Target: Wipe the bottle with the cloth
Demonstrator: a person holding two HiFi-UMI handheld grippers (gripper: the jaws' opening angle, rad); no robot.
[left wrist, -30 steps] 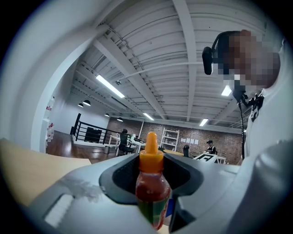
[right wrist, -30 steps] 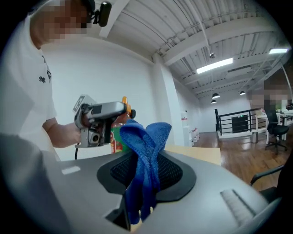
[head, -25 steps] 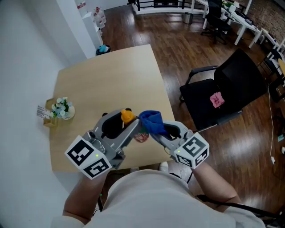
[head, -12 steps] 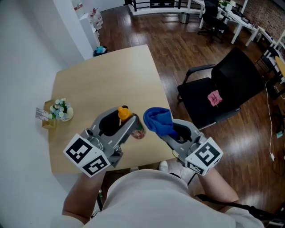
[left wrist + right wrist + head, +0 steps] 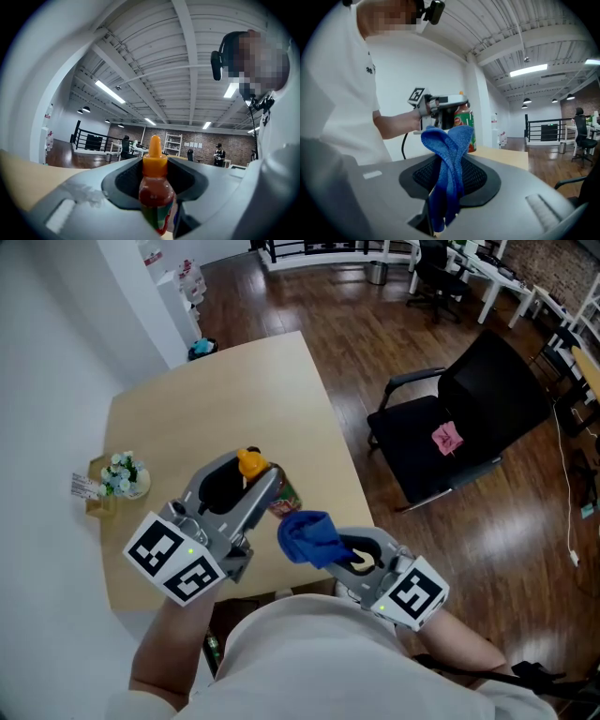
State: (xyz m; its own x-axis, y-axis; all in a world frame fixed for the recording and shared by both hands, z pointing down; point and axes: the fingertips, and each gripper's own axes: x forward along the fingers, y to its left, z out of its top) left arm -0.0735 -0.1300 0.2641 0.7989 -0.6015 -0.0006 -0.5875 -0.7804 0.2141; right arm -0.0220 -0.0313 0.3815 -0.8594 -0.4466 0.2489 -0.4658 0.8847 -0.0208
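One overhead, two low —
Head view looks steeply down; gripper views peer along their jaws; all share the orange-capped red bottle (image 5: pixel 153 190).

A pale wooden table (image 5: pixel 187 418) sits beside a white wall (image 5: pixel 47 362) on a dark plank floor (image 5: pixel 375 324). A black office chair (image 5: pixel 497 390) stands near the table, and strip lights (image 5: pixel 110 91) glow under the white beamed ceiling (image 5: pixel 187 42).

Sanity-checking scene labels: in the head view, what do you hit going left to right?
In order: small pot of pale flowers → red sauce bottle with orange cap → blue microfibre cloth → black office chair. Grippers left out because they overlap these.
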